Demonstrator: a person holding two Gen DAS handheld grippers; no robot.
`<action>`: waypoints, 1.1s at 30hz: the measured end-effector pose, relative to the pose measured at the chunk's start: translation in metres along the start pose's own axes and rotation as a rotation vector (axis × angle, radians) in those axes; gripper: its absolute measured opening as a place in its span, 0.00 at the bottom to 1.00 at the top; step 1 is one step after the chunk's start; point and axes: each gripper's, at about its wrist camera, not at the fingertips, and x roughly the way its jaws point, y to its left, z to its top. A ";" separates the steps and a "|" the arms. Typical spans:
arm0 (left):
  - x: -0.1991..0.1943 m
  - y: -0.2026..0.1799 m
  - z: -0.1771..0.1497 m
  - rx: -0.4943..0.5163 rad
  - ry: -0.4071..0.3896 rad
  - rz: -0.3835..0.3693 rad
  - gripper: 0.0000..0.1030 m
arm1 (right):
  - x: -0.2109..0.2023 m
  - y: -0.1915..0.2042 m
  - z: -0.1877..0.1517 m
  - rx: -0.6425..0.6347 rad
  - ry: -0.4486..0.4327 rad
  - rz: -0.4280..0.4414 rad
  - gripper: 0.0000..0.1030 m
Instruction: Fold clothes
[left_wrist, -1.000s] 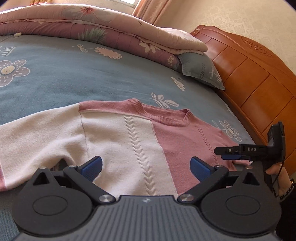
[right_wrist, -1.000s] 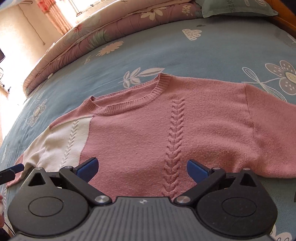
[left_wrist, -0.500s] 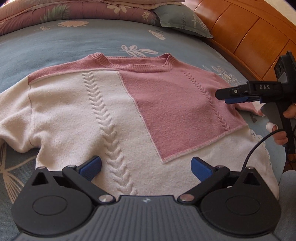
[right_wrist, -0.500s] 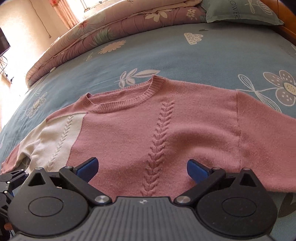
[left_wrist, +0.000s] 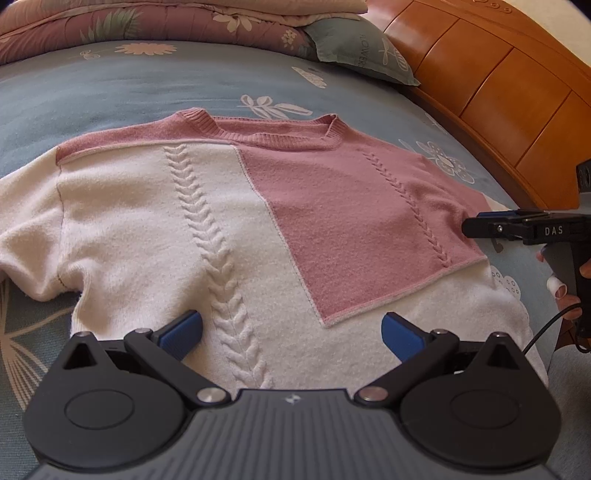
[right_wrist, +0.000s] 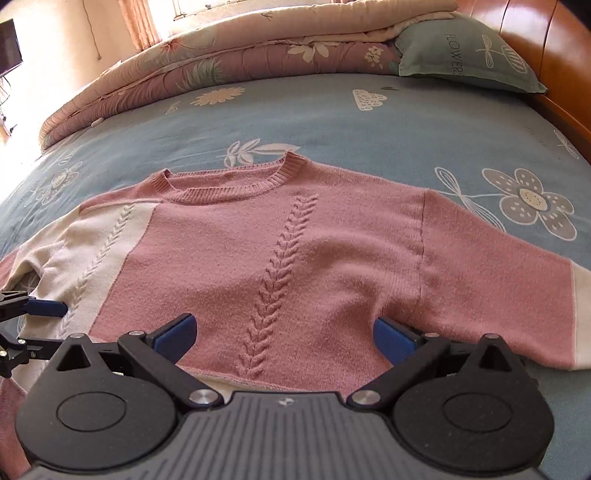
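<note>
Swung in low over sweater (left_wrist: 229, 236), flat and spread on bed (right_wrist: 332, 110). Left gripper (left_wrist: 291, 330) and right gripper (right_wrist: 282, 334) spread wide, pinching nothing. Probably lining up near hem.

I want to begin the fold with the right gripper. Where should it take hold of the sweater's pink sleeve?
Probably at the white cuff of the pink sleeve, coming from the right. The sleeve lies flat and stretched outward on the bedsheet, so its free end lifts easily. The right gripper is open.
</note>
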 end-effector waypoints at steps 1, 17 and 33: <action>0.000 0.001 0.000 -0.002 0.000 -0.002 0.99 | 0.008 -0.003 0.005 0.013 0.006 0.002 1.00; -0.002 0.005 0.000 -0.019 -0.008 -0.021 0.99 | 0.021 -0.034 0.016 0.095 0.008 -0.033 1.00; -0.002 0.007 0.001 -0.024 -0.010 -0.029 0.99 | -0.003 -0.114 0.025 0.364 -0.086 -0.089 1.00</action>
